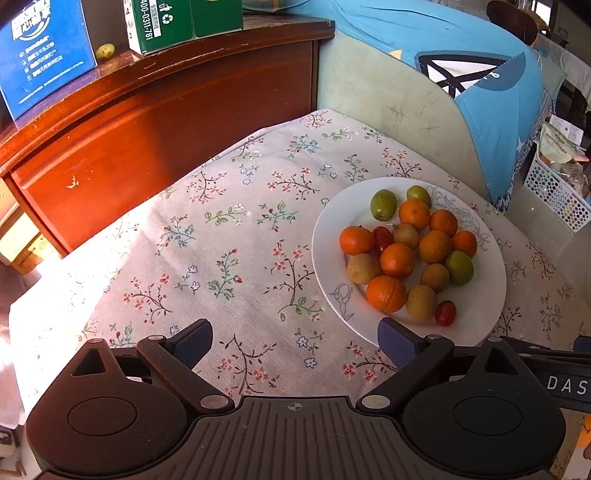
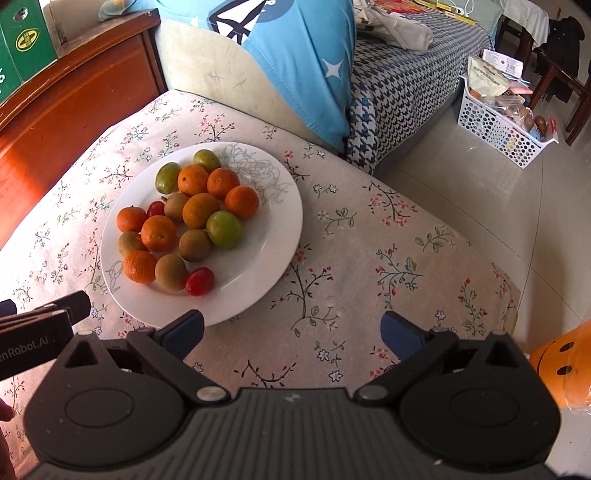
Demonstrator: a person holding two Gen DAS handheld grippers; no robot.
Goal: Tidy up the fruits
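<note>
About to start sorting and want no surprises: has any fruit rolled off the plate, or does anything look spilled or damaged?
Nothing spilled: all the fruit sits mixed on the round white plate, none on the floral tablecloth. One stray: a small yellow-green fruit lies alone on the red-brown wooden cabinet, beside the boxes. Both grippers, left and right, are open and empty.

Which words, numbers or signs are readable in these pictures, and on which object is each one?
"400-0311-781", with a recycling sign: green carton.
"DAS": right gripper, body seen from left wrist.
"nRobot.AI": left gripper, body seen from right wrist.
Blue box: white print, too blurred to read.
Basket packets: too small.
</note>
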